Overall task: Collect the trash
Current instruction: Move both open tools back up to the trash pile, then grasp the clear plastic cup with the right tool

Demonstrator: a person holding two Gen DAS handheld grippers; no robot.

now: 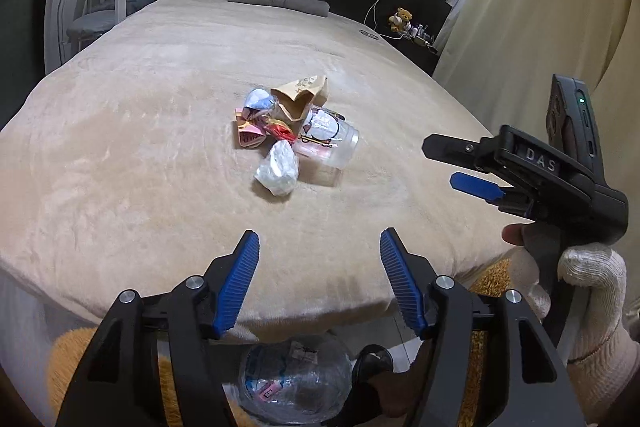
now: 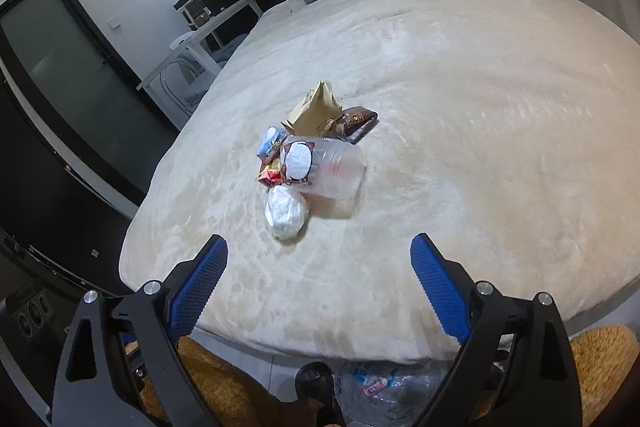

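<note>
Trash lies beyond both empty, parted tongs.

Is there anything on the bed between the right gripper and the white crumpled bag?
No. In the right wrist view, only bare beige blanket lies between the open right gripper and the white crumpled bag, the nearest piece of the trash pile.

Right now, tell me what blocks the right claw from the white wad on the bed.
Nothing visible. The right claw is open and empty, with only bare blanket between it and the wad, the pile's nearest piece.
</note>
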